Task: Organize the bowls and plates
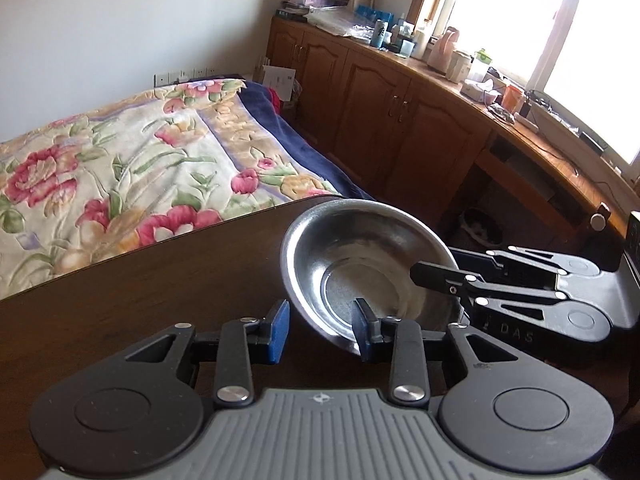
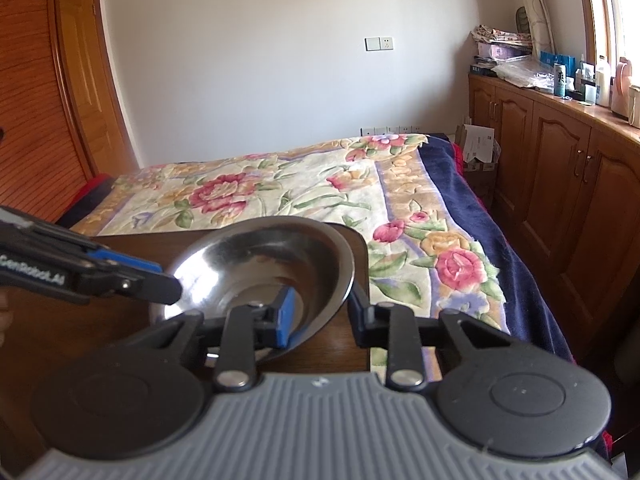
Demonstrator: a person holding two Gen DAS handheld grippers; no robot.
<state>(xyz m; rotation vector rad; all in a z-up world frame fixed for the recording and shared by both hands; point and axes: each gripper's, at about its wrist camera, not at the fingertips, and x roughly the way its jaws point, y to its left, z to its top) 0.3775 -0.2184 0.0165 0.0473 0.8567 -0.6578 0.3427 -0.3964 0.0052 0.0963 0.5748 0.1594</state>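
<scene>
One steel bowl (image 1: 360,248) (image 2: 256,264) sits near the far right corner of a dark wooden table (image 1: 140,300) (image 2: 92,320). It looks tipped, with its right rim higher. My left gripper (image 1: 321,330) (image 2: 168,278) straddles the near-left rim, right pad inside the bowl and left pad outside, narrowed onto the wall. My right gripper (image 2: 322,316) (image 1: 444,292) straddles the right rim, blue left pad inside and right finger outside, and grips the wall too. Its lower finger is hidden behind the bowl in the left wrist view.
The table's far edge runs just behind the bowl. Beyond it is a bed with a floral quilt (image 1: 120,160) (image 2: 280,192). Wooden cabinets (image 1: 380,112) (image 2: 560,160) with a cluttered top stand along the right, under a bright window.
</scene>
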